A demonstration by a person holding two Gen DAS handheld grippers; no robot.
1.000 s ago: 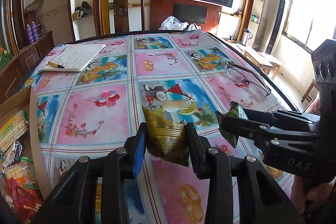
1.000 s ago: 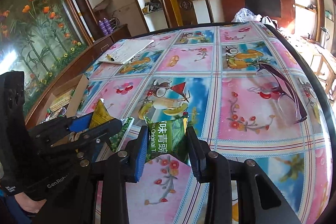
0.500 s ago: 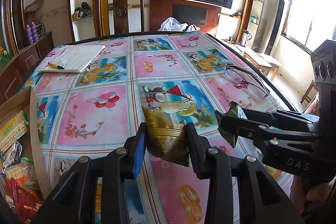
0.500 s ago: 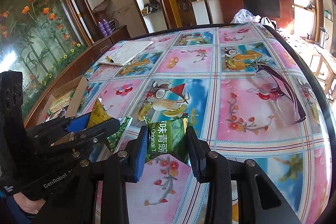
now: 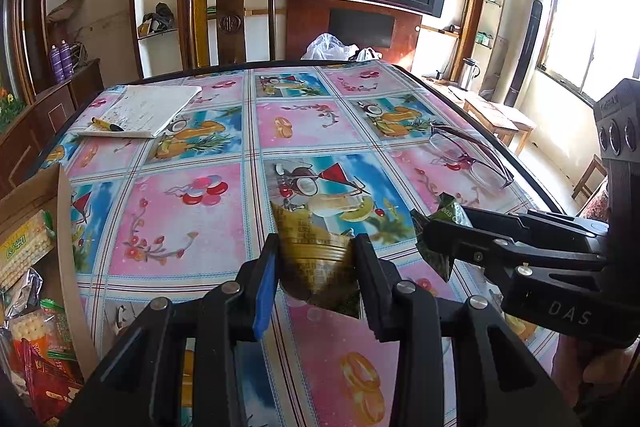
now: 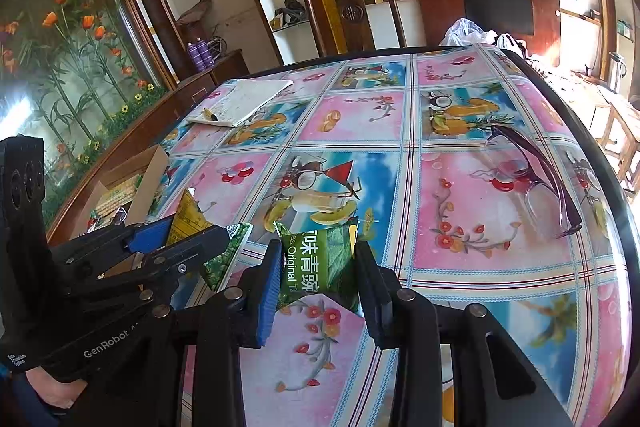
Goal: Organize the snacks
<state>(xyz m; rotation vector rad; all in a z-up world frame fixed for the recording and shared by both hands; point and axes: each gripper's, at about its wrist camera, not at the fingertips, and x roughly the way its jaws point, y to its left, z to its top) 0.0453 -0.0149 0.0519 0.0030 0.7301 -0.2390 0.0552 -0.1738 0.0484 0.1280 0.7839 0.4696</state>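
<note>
- While hovering above the fruit-print table (image 5: 192,227): left hand-held gripper (image 5: 316,263), clamping an olive-yellow snack packet (image 5: 312,251) between both pads, packet crumpling at the pinch and lifting clear of the cloth.
- Right hand-held gripper (image 6: 318,267), clamping a green snack packet (image 6: 320,263) printed with white lettering, pads pressing on its two sides.
- Sitting just beside each other, both packets near the table's front middle; in the left wrist view the green packet (image 5: 440,227) showing to the right, in the right wrist view the yellow one (image 6: 188,219) to the left.
- Standing at the table's left edge: cardboard box (image 5: 36,195) with flap up, holding assorted snack bags (image 5: 36,355).
- Lying at the far left corner: white notebook (image 5: 148,109) with a yellow pen (image 5: 106,124) resting on it.
- Lying at the right side, well apart from the packets: purple-framed glasses (image 5: 468,155), folded.
- Gripping the right handle, partly showing at lower right: a hand (image 5: 576,363).
</note>
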